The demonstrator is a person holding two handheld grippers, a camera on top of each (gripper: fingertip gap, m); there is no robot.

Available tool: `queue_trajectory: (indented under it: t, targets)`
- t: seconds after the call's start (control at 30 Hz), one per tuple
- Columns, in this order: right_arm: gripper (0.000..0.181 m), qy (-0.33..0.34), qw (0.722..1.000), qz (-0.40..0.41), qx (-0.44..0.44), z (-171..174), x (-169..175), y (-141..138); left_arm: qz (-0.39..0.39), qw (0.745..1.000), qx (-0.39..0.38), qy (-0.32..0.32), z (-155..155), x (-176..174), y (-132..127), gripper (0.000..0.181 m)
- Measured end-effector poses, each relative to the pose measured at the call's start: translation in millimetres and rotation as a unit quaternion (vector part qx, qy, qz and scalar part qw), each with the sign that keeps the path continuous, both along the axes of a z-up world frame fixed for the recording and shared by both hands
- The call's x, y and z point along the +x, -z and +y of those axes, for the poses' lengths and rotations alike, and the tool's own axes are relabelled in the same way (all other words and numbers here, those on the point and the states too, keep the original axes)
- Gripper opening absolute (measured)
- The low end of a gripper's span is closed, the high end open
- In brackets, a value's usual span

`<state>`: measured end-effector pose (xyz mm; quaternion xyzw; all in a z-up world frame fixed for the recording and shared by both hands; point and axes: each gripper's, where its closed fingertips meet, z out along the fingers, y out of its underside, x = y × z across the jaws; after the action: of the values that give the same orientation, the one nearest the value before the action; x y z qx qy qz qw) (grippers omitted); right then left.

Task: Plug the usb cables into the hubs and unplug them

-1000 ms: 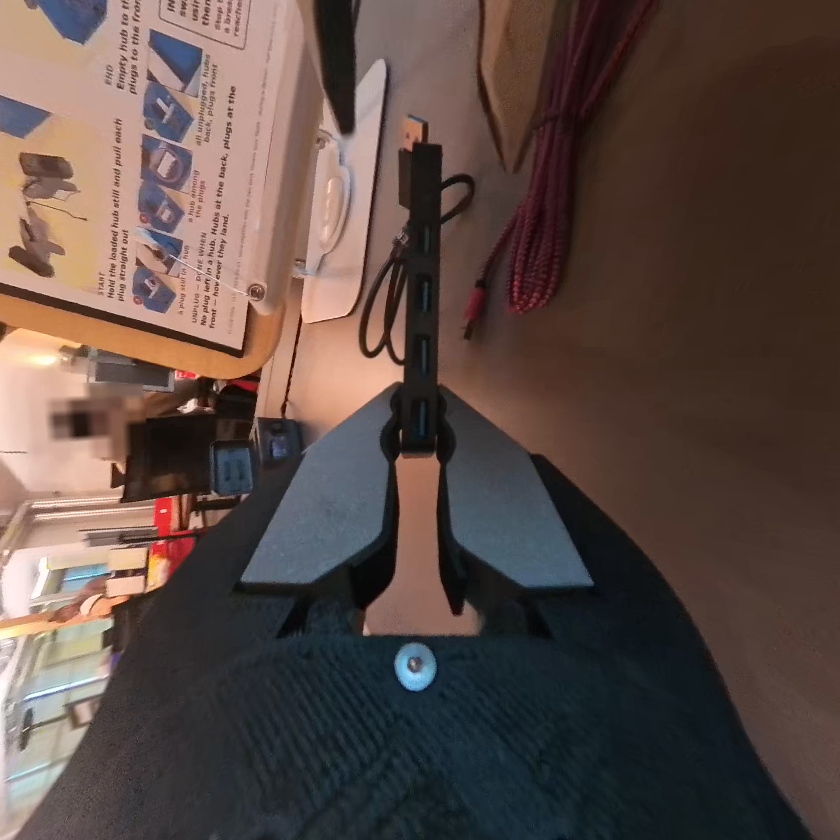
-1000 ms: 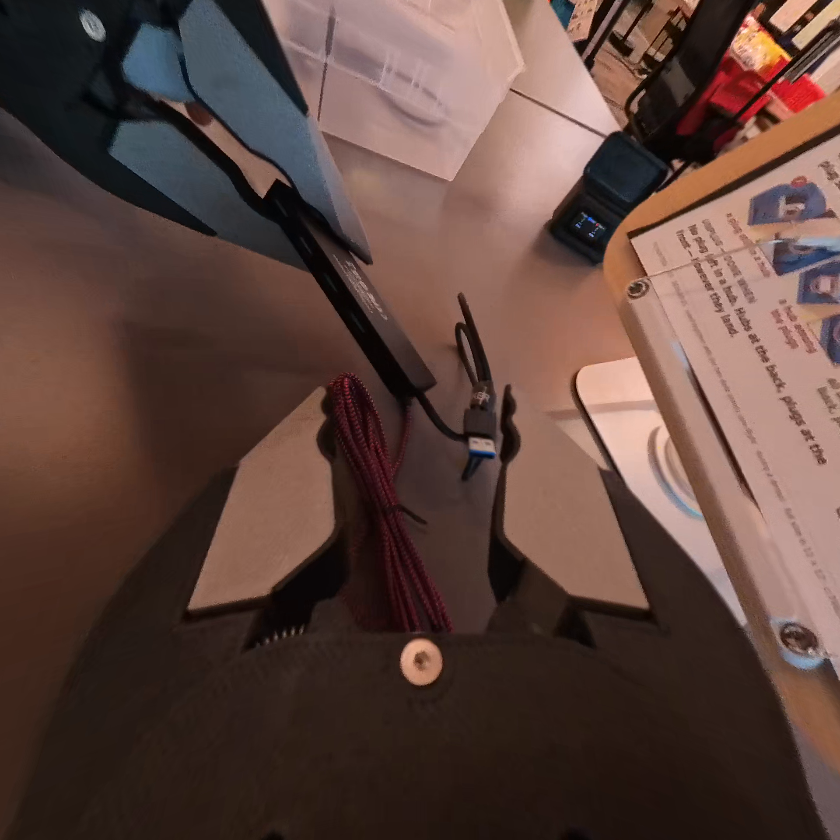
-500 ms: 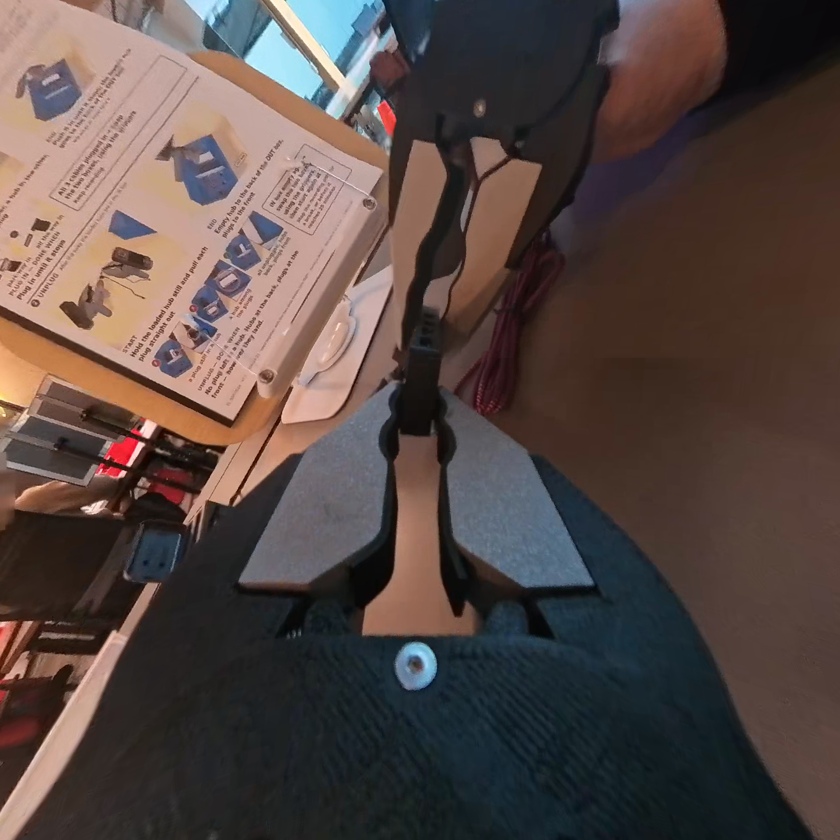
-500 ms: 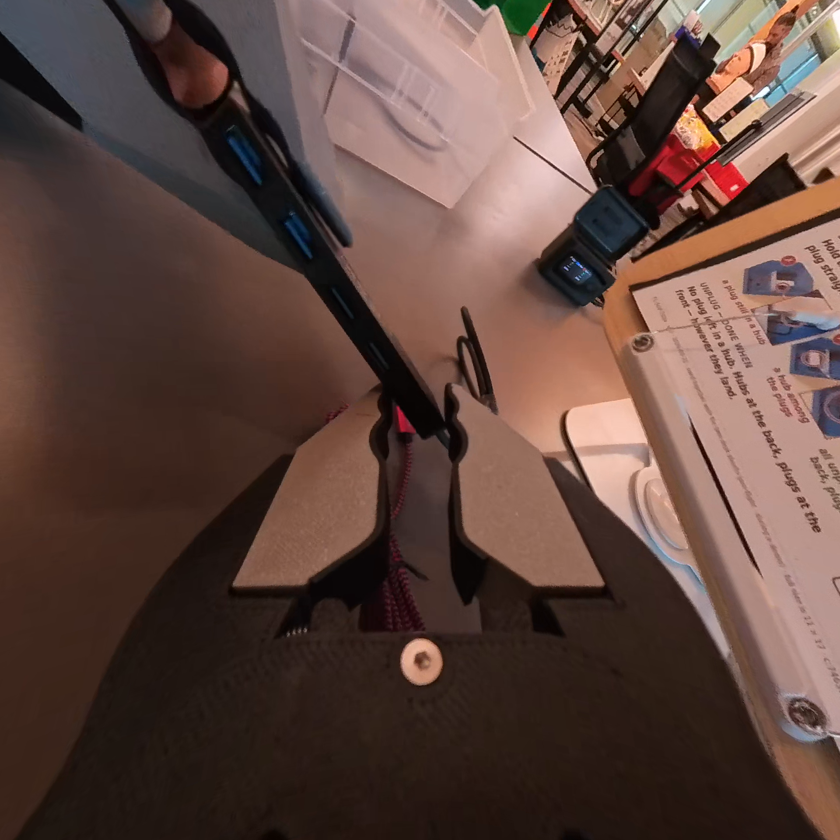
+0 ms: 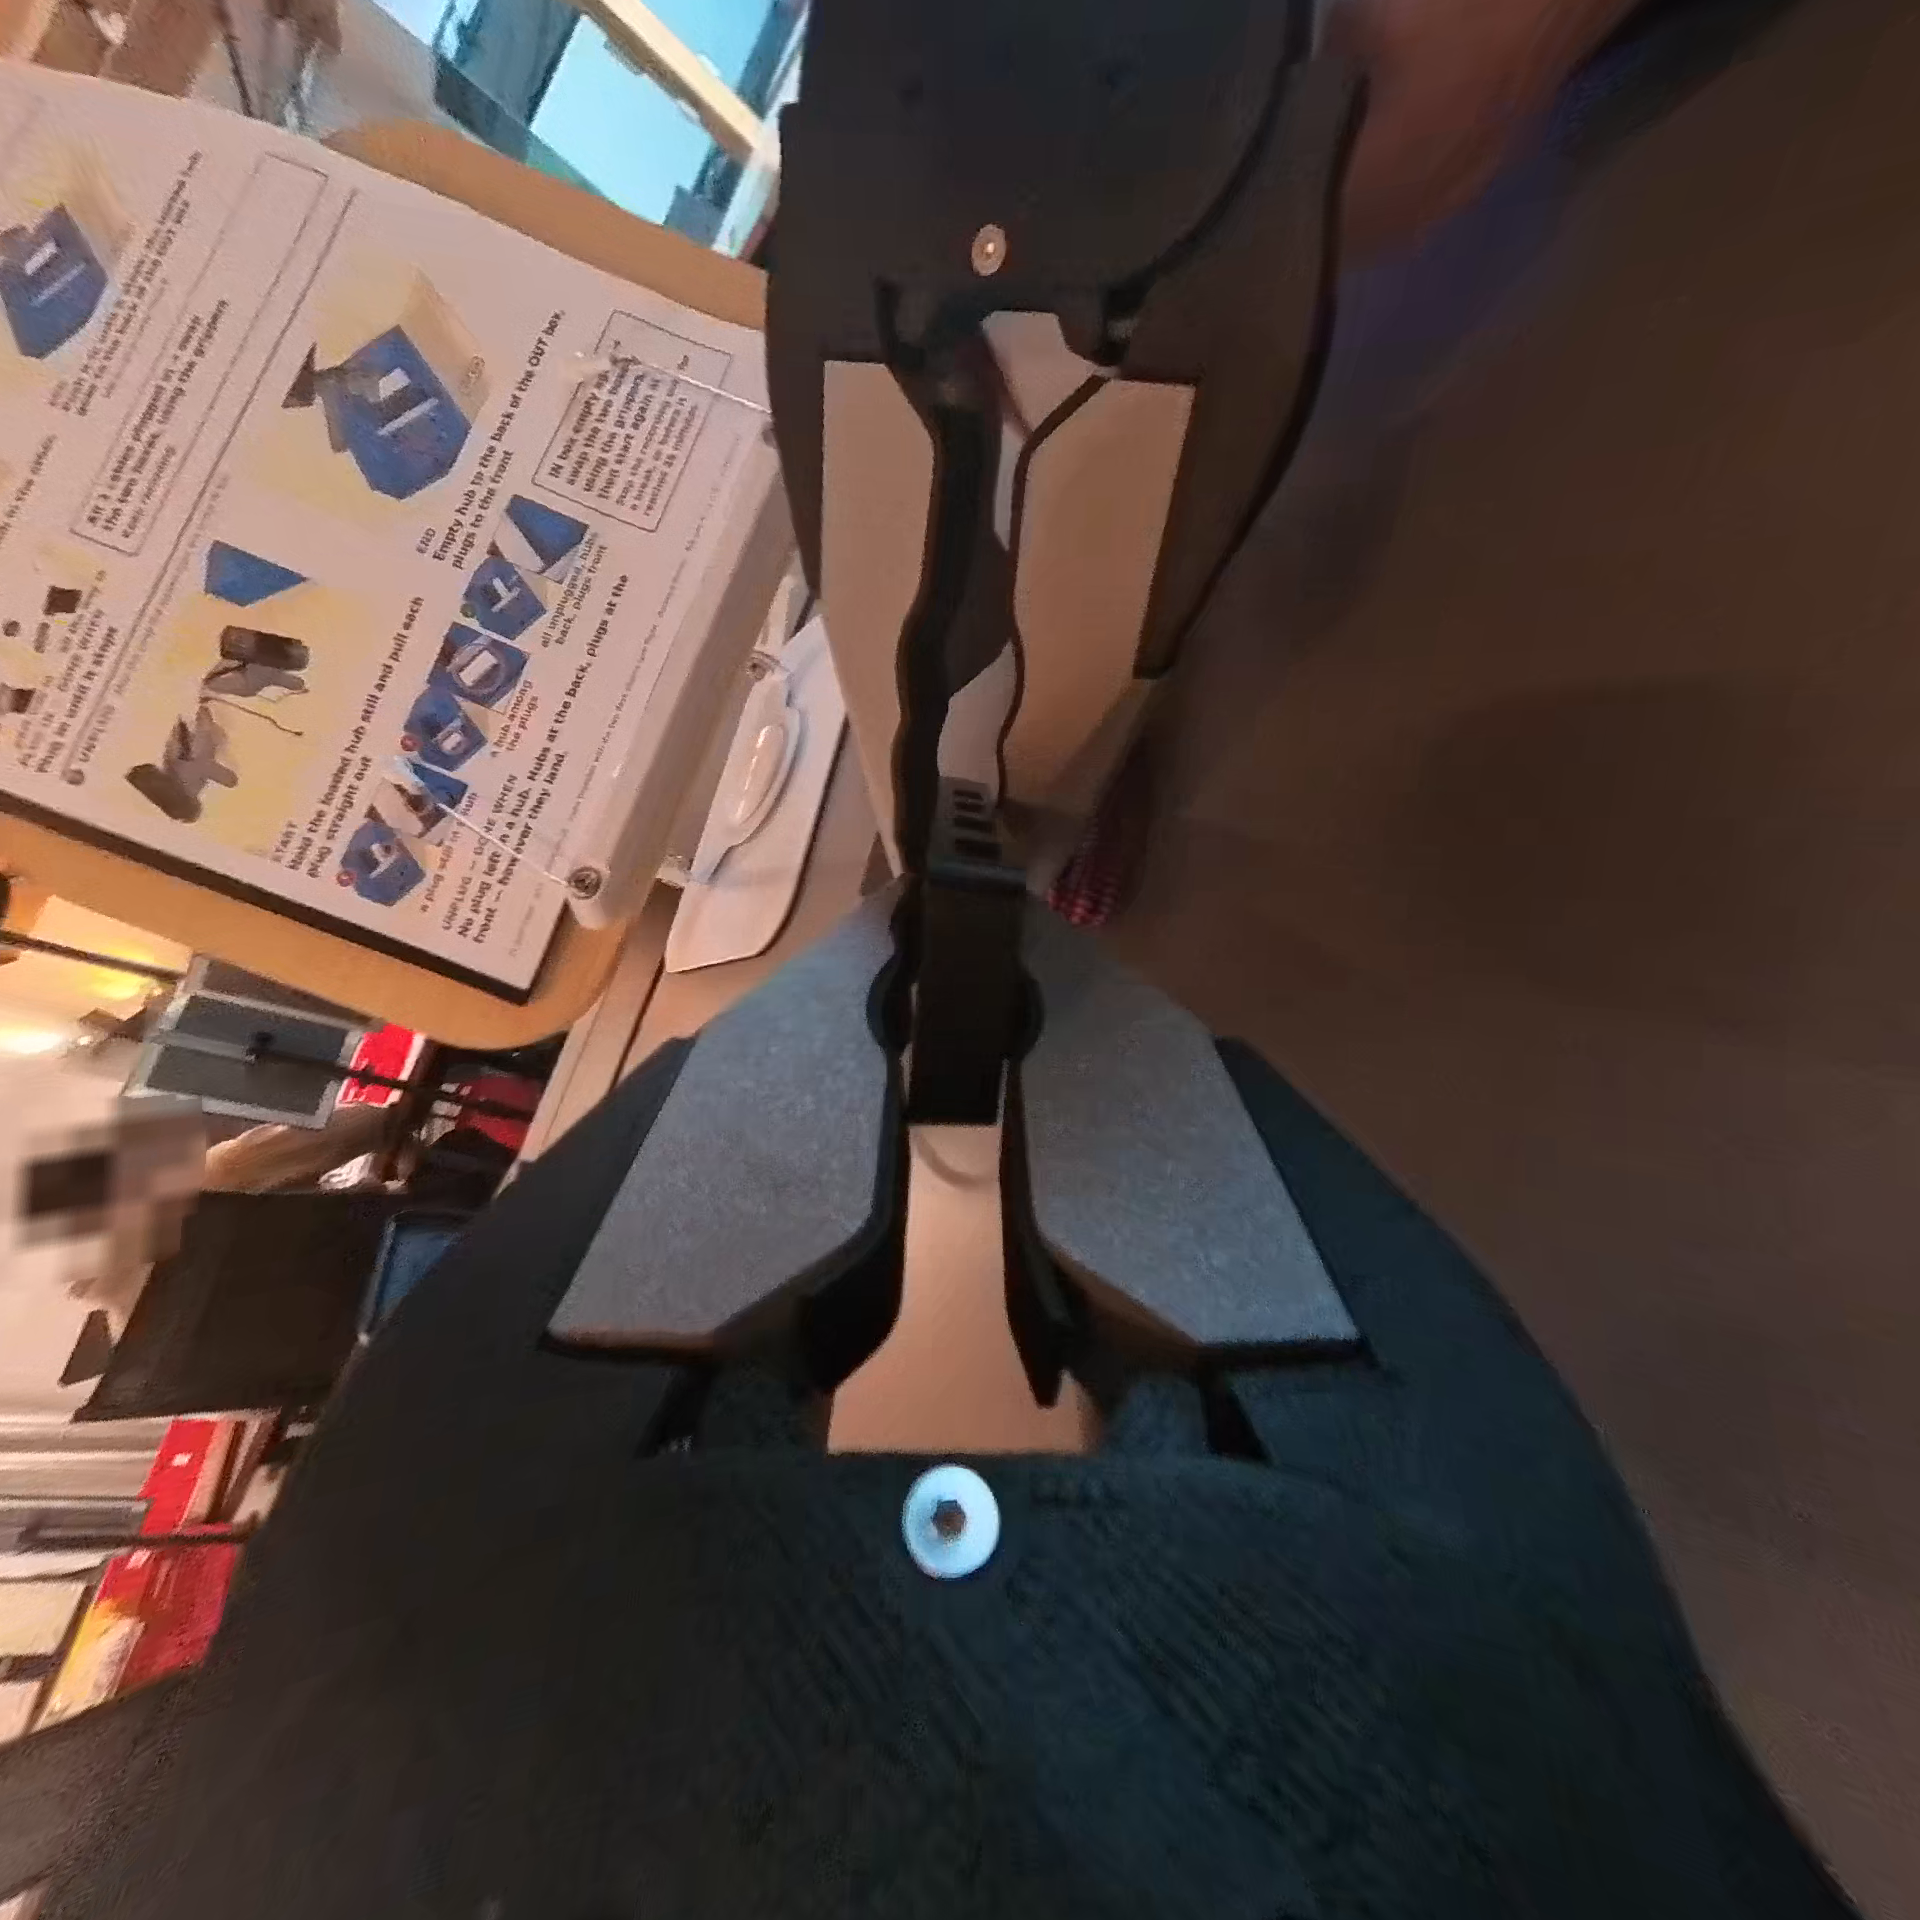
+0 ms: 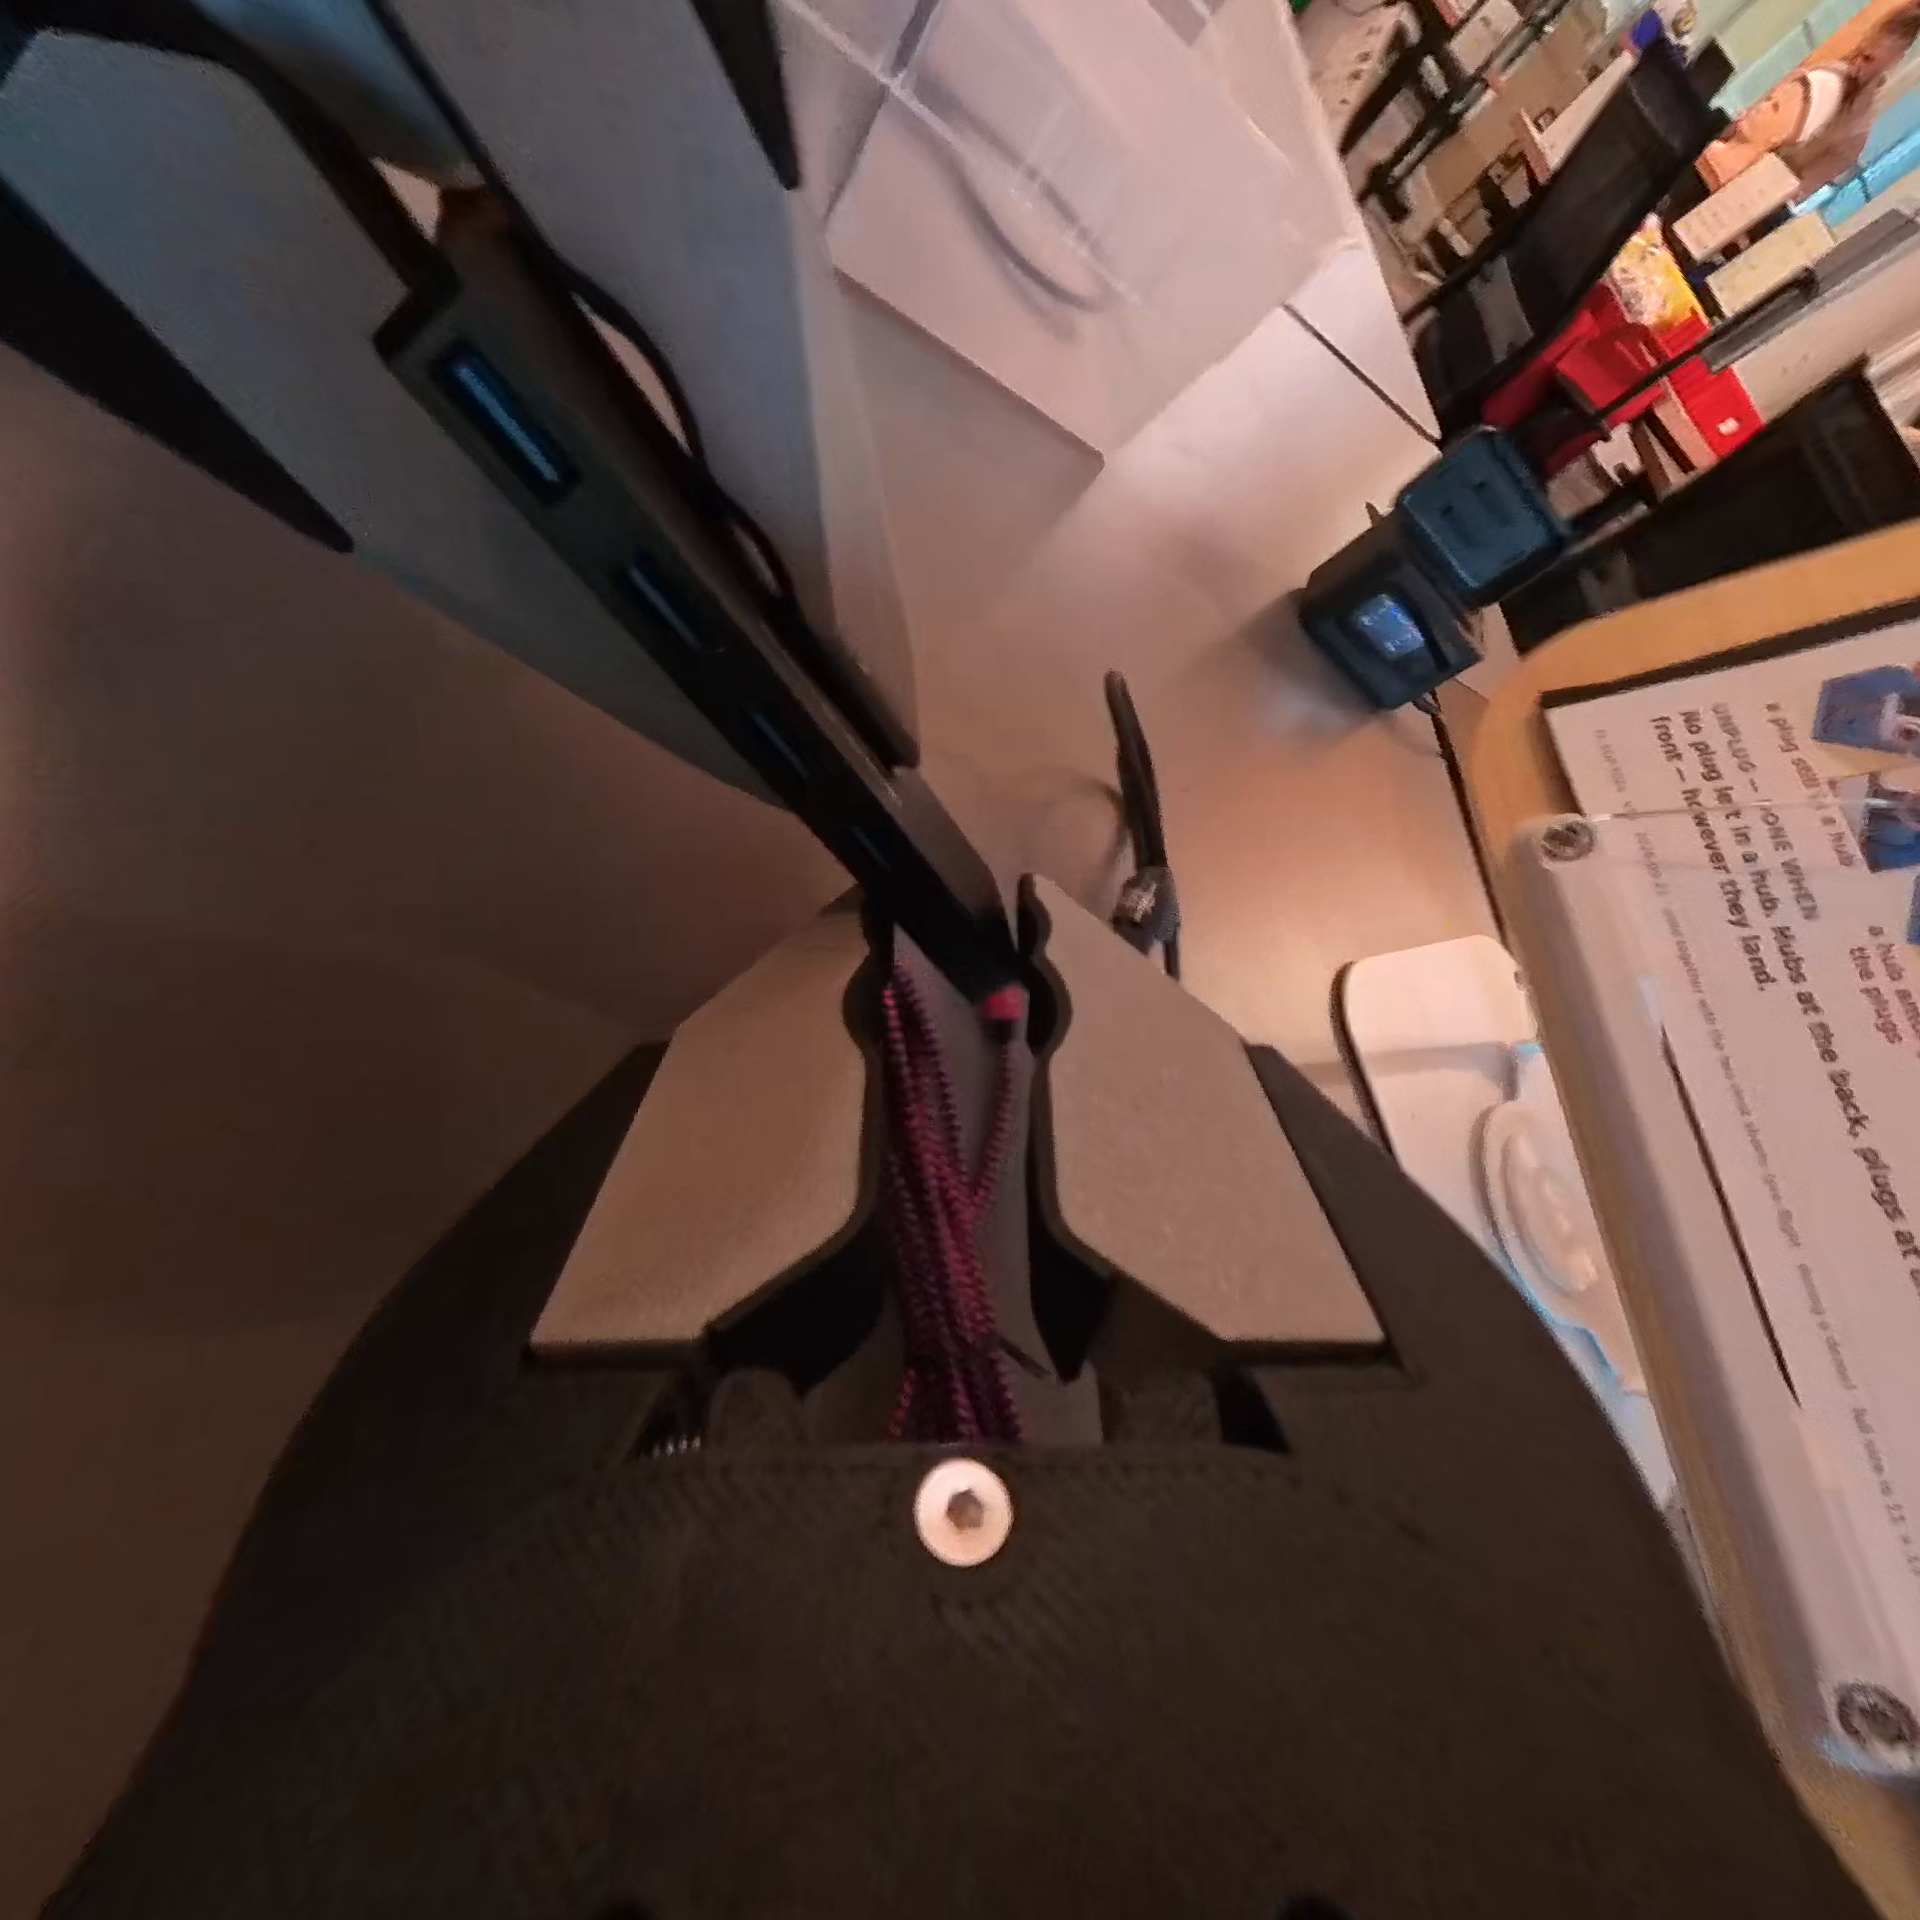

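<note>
My left claw (image 5: 956, 1023) clamps the hub (image 5: 961, 977), its long axis pointing straight at my right claw (image 6: 951, 935). That one pinches the red plug (image 6: 1000, 1003) at the hub's far end, in line.

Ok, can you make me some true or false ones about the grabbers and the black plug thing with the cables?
1. The left gripper is shut on the black USB hub. True.
2. The hub's ports have blue insides. True.
3. The braided cable between the right gripper's fingers is green. False: it is red and dark, with a red plug at its tip.
4. The right gripper is far away from the hub. False: its fingertips are right at the hub's end.
5. An instruction sheet with pictures stands beside the table. True.
</note>
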<state>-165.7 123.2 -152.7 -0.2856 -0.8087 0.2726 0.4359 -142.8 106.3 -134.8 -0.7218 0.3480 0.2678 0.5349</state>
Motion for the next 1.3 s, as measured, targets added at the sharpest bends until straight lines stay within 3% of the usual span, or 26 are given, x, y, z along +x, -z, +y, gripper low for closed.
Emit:
queue_trajectory:
  t: [0.1,0.17,0.3,0.43,0.53,0.63,0.73,0.8,0.9,1.1,1.3]
  targets:
    - [0.031,0.035,0.998,0.019,-0.040,18.6,1.2,-17.6,0.020,0.998,0.022,-0.061,2.3,-24.6,-8.5,0.009]
    - [0.029,0.055,0.995,0.019,-0.081,32.7,4.9,-24.5,0.028,0.993,0.023,-0.113,0.3,-50.2,-9.4,0.009]
    - [0.032,0.062,0.988,-0.036,-0.140,42.2,11.3,-11.7,0.004,0.986,0.026,-0.163,-2.2,-78.3,-11.0,0.009]
    - [0.045,0.071,0.985,-0.088,-0.133,40.5,8.6,13.0,0.009,0.985,0.019,-0.170,-2.9,-83.9,-7.3,0.010]
    - [0.034,0.060,0.986,-0.098,-0.120,33.7,7.9,20.6,0.015,0.985,0.015,-0.173,-2.4,-83.4,-5.2,0.009]
    - [0.033,-0.001,0.988,-0.096,-0.123,12.2,14.9,16.8,0.016,0.984,0.011,-0.177,-1.4,-83.6,-2.9,0.010]
    - [0.035,0.003,0.987,-0.117,-0.112,10.7,15.6,26.3,0.007,0.982,-0.002,-0.189,-0.8,-86.6,2.4,0.009]
    - [0.023,-0.005,0.979,-0.152,-0.135,6.2,20.4,32.0,-0.006,0.982,-0.005,-0.189,-0.5,-86.7,3.5,0.009]
    - [0.022,-0.008,0.968,-0.186,-0.171,8.6,26.8,30.9,-0.021,0.983,-0.006,-0.184,-1.3,-87.0,3.8,0.009]
    - [0.027,0.012,0.966,-0.138,-0.217,22.6,18.4,12.6,-0.027,0.984,-0.014,-0.177,-1.6,-85.3,5.9,0.009]
    - [0.017,0.109,0.957,-0.114,-0.245,55.0,2.5,11.9,-0.045,0.983,-0.009,-0.177,-2.1,-87.0,3.3,0.009]
